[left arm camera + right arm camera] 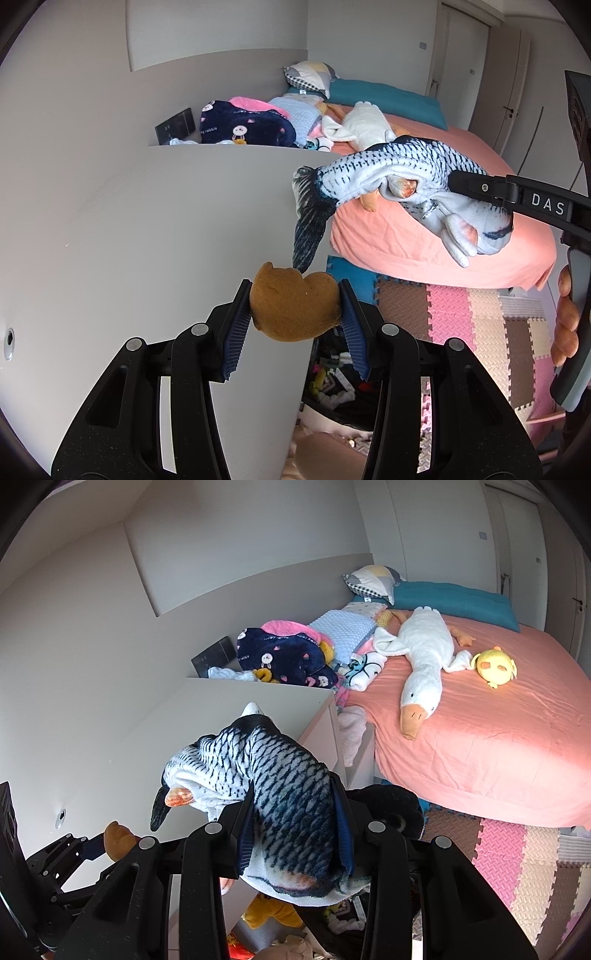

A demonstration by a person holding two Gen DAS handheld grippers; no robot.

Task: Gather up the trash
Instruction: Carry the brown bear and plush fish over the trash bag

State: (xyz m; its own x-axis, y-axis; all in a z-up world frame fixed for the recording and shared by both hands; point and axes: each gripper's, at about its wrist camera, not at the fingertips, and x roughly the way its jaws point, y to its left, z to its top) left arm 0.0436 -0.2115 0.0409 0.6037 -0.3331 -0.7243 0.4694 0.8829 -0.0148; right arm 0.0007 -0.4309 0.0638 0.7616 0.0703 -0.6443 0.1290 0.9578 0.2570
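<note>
Plush fills both claws here. The left gripper (295,314) pinches a small brown stuffed toy (293,308) between its blue ribbed pads, which press into the toy's two sides and hold it in the air in front of the corner of a white cabinet (166,229). The right gripper (295,830) is clamped on a fish-shaped plush (288,805), grey-white with dark scale marks, squeezed at mid-body so that the head end spills below the jaws and the tail end bunches up ahead of them, over the cabinet top. In the left wrist view the same fish hangs limp from the right gripper's finger (its dark tail fin drooping down toward the brown toy), with the pink bed (443,240) behind it; fingers of the person's hand (567,321) wrap the grip at the right edge. In the right wrist view the brown toy shows at lower left, held in the left claw, near the fish but apart from it. On the pink sheet lie a long white goose plush (424,657) and, just beside its wing, a small yellow chick plush (495,666). A heap of folded blankets (288,657) sits at the bed's head end beside the cabinet. Foam puzzle mats (461,314) in pink, brown and cream cover the floor below the bed, and mixed clutter lies beneath both grippers, too jumbled to tell apart.
</note>
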